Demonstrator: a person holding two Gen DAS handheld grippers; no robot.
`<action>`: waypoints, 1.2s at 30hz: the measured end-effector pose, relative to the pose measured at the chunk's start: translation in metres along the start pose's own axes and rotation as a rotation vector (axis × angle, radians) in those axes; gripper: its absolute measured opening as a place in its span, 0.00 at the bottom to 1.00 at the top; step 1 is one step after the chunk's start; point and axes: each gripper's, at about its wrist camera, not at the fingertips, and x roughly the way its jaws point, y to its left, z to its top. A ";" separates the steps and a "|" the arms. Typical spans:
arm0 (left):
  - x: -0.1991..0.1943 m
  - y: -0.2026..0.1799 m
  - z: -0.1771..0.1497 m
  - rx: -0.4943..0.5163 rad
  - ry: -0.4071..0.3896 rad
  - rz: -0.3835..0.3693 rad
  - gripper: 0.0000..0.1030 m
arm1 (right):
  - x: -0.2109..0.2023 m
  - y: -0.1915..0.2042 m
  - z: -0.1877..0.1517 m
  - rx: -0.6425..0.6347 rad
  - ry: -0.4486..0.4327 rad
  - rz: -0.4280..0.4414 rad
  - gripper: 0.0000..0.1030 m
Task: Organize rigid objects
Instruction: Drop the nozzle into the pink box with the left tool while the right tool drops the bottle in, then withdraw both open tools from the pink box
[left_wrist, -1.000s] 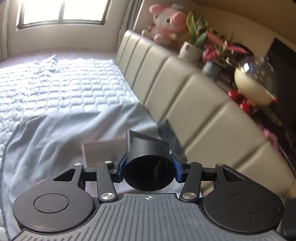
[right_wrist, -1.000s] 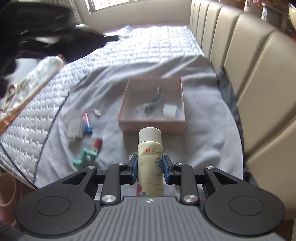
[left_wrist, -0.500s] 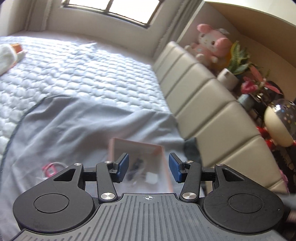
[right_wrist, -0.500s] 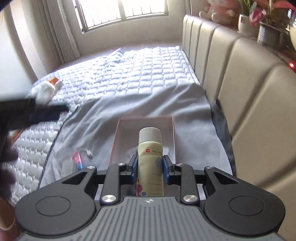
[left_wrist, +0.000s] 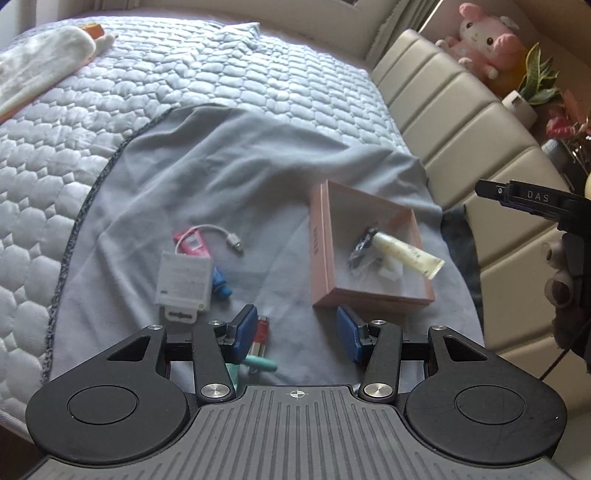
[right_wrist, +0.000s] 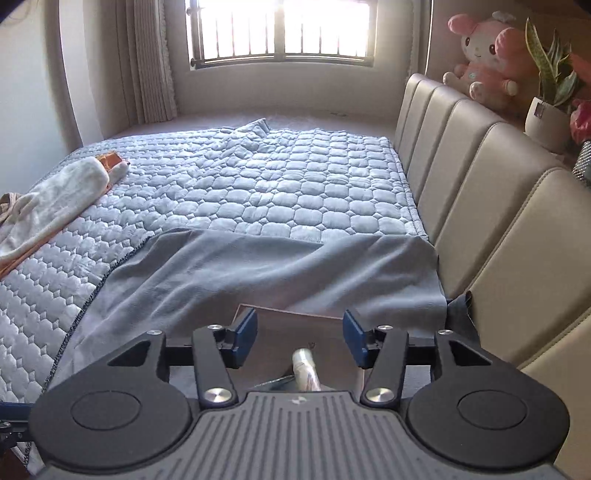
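A pink box (left_wrist: 320, 251) sits on the grey blanket (left_wrist: 221, 184). Inside lie a cream bottle (left_wrist: 406, 254), a black object (left_wrist: 360, 251) and a small white piece (left_wrist: 389, 271). My left gripper (left_wrist: 297, 332) is open and empty, above the blanket just near of the box. A white packet (left_wrist: 183, 282), pink item with cable (left_wrist: 192, 242), blue item (left_wrist: 220, 284), red lighter (left_wrist: 260, 334) and teal piece (left_wrist: 260, 363) lie left. My right gripper (right_wrist: 300, 334) is open and empty over the box (right_wrist: 291, 325), with the bottle (right_wrist: 306, 373) below it.
A padded beige headboard (left_wrist: 461, 110) runs along the right. A pink plush toy (right_wrist: 484, 55) and potted plants (right_wrist: 546, 107) stand on the ledge behind it. White and orange cloth (right_wrist: 55, 199) lies on the quilt at far left. The right gripper's body (left_wrist: 535, 199) shows at the left view's right edge.
My right gripper has opened and let go of the cream bottle, which now lies in the box. My left gripper, which released the black object earlier, has pulled back and tilted down.
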 end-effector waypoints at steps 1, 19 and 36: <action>0.002 0.003 -0.004 0.003 0.011 0.004 0.50 | 0.003 -0.001 -0.011 0.005 0.019 -0.003 0.57; 0.011 0.024 -0.060 0.075 0.159 0.029 0.50 | 0.106 0.049 -0.191 -0.287 0.362 0.108 0.57; -0.019 -0.002 -0.040 0.025 0.065 -0.024 0.50 | -0.061 0.013 -0.005 -0.089 0.121 0.211 0.44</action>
